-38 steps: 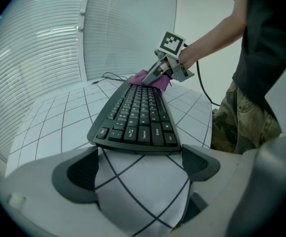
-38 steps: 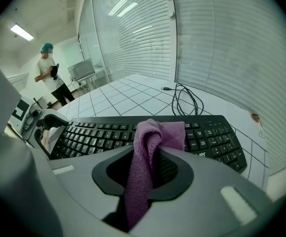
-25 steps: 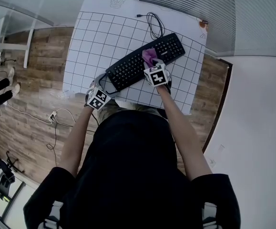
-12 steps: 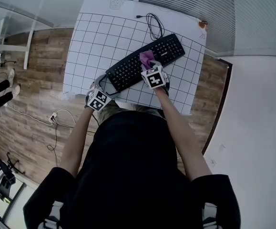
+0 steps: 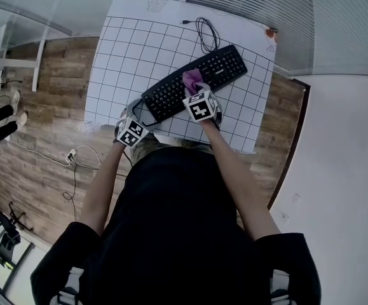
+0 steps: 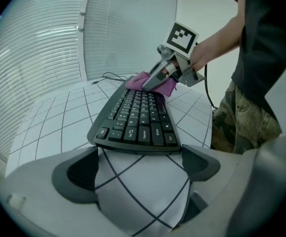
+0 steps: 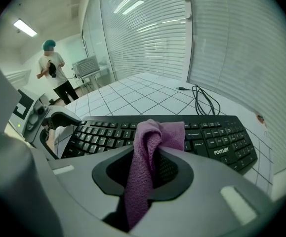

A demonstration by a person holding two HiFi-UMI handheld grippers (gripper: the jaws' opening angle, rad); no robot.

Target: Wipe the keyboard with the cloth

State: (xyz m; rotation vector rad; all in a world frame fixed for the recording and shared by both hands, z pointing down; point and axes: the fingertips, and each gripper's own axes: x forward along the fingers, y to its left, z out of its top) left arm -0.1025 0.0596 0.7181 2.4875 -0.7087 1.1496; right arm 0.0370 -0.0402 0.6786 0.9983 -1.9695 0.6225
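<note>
A black keyboard (image 5: 171,91) lies slantwise on the white gridded mat (image 5: 126,56). My right gripper (image 5: 195,89) is shut on a purple cloth (image 5: 192,79), which is pressed onto the keys near the keyboard's middle. In the right gripper view the cloth (image 7: 150,147) hangs bunched between the jaws, over the keyboard (image 7: 217,137). My left gripper (image 5: 135,110) stands open at the keyboard's left end. The left gripper view shows its fingers (image 6: 83,174) spread on the mat, just short of the keyboard (image 6: 138,125), with the cloth (image 6: 139,80) farther along.
The keyboard's black cable (image 5: 204,32) coils on the mat behind it. A small orange item (image 5: 271,32) lies at the table's far right corner. Window blinds run behind the table. Another person (image 7: 54,75) stands far off at the left.
My right gripper has slid the cloth leftward along the keyboard, from its right part toward the middle. The left gripper has stayed put.
</note>
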